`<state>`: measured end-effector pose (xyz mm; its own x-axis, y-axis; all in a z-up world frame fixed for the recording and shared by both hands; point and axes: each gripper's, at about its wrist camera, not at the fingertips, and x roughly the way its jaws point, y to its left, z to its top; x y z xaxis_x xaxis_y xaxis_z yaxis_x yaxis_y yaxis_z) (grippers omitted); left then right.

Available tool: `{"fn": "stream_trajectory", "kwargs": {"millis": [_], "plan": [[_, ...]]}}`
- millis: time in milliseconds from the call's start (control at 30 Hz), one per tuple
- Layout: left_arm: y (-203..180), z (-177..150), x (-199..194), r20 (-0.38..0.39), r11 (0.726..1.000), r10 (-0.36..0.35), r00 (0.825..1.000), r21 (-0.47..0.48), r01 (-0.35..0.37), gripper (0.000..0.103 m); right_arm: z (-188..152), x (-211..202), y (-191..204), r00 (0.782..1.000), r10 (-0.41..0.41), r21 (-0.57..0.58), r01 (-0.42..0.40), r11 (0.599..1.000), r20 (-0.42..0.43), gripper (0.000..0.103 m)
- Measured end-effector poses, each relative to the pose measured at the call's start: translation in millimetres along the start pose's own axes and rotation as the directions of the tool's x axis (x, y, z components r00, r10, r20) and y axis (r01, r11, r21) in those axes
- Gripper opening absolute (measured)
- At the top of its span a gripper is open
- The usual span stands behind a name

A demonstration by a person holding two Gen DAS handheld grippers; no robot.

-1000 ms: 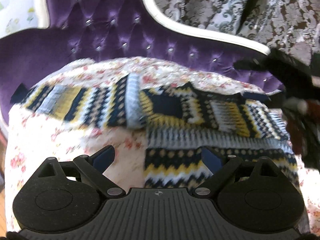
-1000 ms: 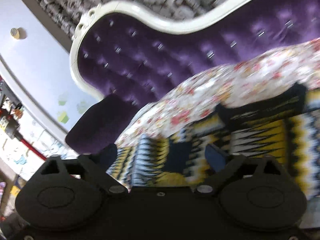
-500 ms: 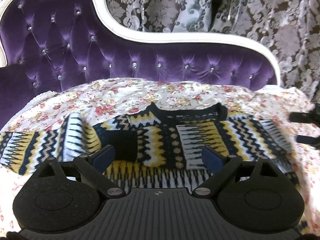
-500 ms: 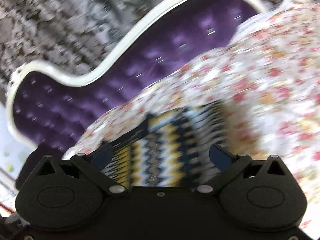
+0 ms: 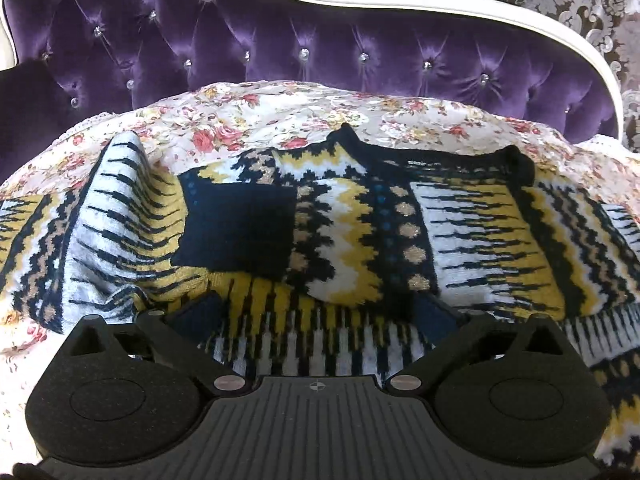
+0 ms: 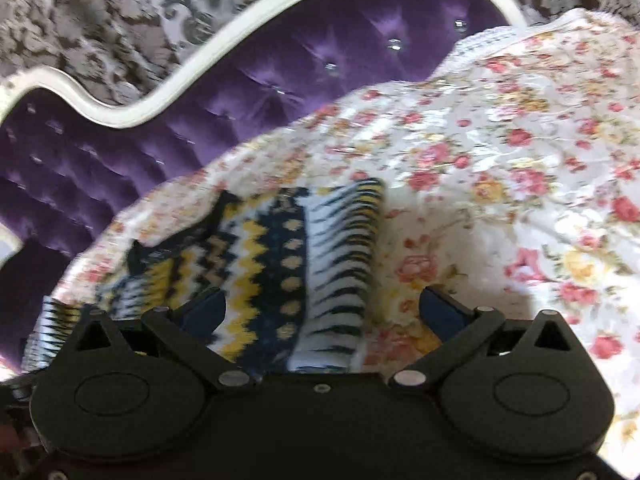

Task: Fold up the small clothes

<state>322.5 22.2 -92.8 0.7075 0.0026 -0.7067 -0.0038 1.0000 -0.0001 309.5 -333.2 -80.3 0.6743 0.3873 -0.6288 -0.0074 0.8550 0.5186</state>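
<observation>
A small knitted sweater in navy, yellow, white and tan zigzags lies on the floral cover, neck toward the sofa back. One sleeve is folded across its chest and its navy cuff lies at centre left. My left gripper is open and empty, just above the sweater's lower part. In the right wrist view the sweater's right side lies ahead. My right gripper is open and empty, straddling the sweater's right edge.
A purple tufted sofa back with a white frame rises behind the cover. Patterned grey curtains hang behind it. The floral cover spreads to the right of the sweater.
Both grippers have swung to the right across the sweater. The left view has come closer over the sweater's middle. The right gripper has turned from the left side to the right edge.
</observation>
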Motion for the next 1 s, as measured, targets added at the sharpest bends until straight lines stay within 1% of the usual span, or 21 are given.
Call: {"fn": "stream_trajectory", "kwargs": {"millis": [67, 167, 200, 233, 267, 300, 333, 367, 467, 533, 567, 600, 633, 667, 700, 733, 800, 867, 967, 1000], "plan": [[-1.6, -2.9, -0.7, 0.003, 1.0, 0.006, 1.0, 0.004, -0.006, 0.103, 2.1, 1.3, -2.9, 0.998, 0.065, 0.041, -0.065, 0.997, -0.014, 0.103], [-4.0, -4.0, 1.2, 0.007, 1.0, 0.015, 1.0, 0.006, -0.015, 0.103, 2.3, 5.0, -7.4, 0.991, 0.134, 0.097, -0.132, 0.986, -0.018, 0.103], [-5.2, -3.5, 1.0, 0.007, 1.0, 0.015, 1.0, 0.007, -0.015, 0.103, 2.5, 5.0, -8.2, 0.99, 0.138, 0.107, -0.135, 0.985, -0.014, 0.103], [-4.0, -4.6, -0.5, 0.007, 1.0, 0.014, 1.0, 0.006, -0.014, 0.103, 3.2, 4.5, -8.6, 0.991, 0.135, 0.113, -0.133, 0.985, -0.01, 0.099], [-5.5, -3.3, 2.1, 0.004, 1.0, 0.014, 1.0, 0.006, -0.014, 0.103, 4.0, 2.3, -8.7, 0.993, 0.121, 0.111, -0.121, 0.986, 0.001, 0.084], [-6.5, -2.3, 4.0, 0.001, 1.0, 0.014, 1.0, 0.006, -0.014, 0.103, 4.9, 0.9, -7.7, 0.995, 0.098, 0.101, -0.097, 0.99, 0.003, 0.073], [-6.4, -2.4, 3.9, 0.0, 1.0, 0.014, 1.0, 0.007, -0.014, 0.103, 6.5, -0.4, -7.1, 0.998, 0.062, 0.088, -0.062, 0.994, 0.003, 0.059], [-6.4, -2.4, 3.7, -0.002, 1.0, 0.015, 1.0, 0.007, -0.015, 0.103, 7.7, -1.8, -6.6, 1.0, 0.025, 0.07, -0.026, 0.997, 0.009, 0.056], [-6.3, -2.8, 3.6, -0.003, 1.0, 0.018, 1.0, 0.008, -0.018, 0.103, 8.8, -2.1, -0.1, 0.997, -0.082, -0.024, 0.083, 0.996, 0.007, 0.054], [-7.5, -3.0, 4.3, -0.002, 1.0, 0.018, 1.0, 0.008, -0.018, 0.103, 6.8, -2.0, 8.8, 0.979, -0.203, -0.106, 0.205, 0.973, 0.028, 0.055], [-7.8, -3.1, 4.6, -0.002, 1.0, 0.017, 1.0, 0.007, -0.017, 0.103, 5.6, -2.5, 12.7, 0.967, -0.25, -0.14, 0.255, 0.957, 0.049, 0.059], [-7.8, -3.6, 4.5, 0.0, 1.0, 0.017, 1.0, 0.006, -0.017, 0.103, 5.5, -4.1, 15.5, 0.962, -0.267, -0.158, 0.274, 0.949, 0.065, 0.064], [-7.5, -4.4, 4.3, 0.006, 1.0, 0.014, 1.0, 0.003, -0.014, 0.103, 5.7, -7.5, 15.2, 0.964, -0.255, -0.155, 0.265, 0.952, 0.079, 0.077], [-7.3, -5.5, 3.6, 0.012, 1.0, 0.012, 1.0, 0.0, -0.012, 0.103, 6.8, -12.2, 15.2, 0.969, -0.228, -0.14, 0.24, 0.961, 0.096, 0.09], [-7.1, -6.8, 2.5, 0.019, 1.0, 0.011, 1.0, -0.003, -0.011, 0.103, 7.8, -17.0, 14.4, 0.974, -0.195, -0.125, 0.209, 0.97, 0.113, 0.095], [-6.4, -7.2, 1.3, 0.022, 1.0, 0.007, 1.0, -0.007, -0.006, 0.103, 9.0, -22.3, 13.8, 0.978, -0.156, -0.111, 0.171, 0.979, 0.137, 0.103], [-2.5, -6.5, -1.7, 0.014, 1.0, -0.018, 1.0, -0.018, 0.019, 0.103, 10.6, -30.2, 13.7, 0.98, -0.089, -0.092, 0.107, 0.99, 0.179, 0.102], [5.2, -2.2, -6.9, -0.005, 0.996, -0.074, 0.997, -0.04, 0.074, 0.102, 12.7, -33.6, 17.1, 0.979, -0.032, -0.078, 0.049, 0.996, 0.2, 0.103], [21.7, 5.5, -21.1, 0.0, 0.979, -0.183, 0.983, -0.094, 0.182, 0.102, 14.0, -32.8, 18.2, 0.982, 0.084, -0.041, -0.078, 0.996, 0.168, 0.103], [28.1, 8.5, -27.1, 0.013, 0.973, -0.202, 0.979, -0.111, 0.202, 0.102, 14.2, -30.4, 18.4, 0.982, 0.124, -0.016, -0.123, 0.992, 0.145, 0.103]]}}
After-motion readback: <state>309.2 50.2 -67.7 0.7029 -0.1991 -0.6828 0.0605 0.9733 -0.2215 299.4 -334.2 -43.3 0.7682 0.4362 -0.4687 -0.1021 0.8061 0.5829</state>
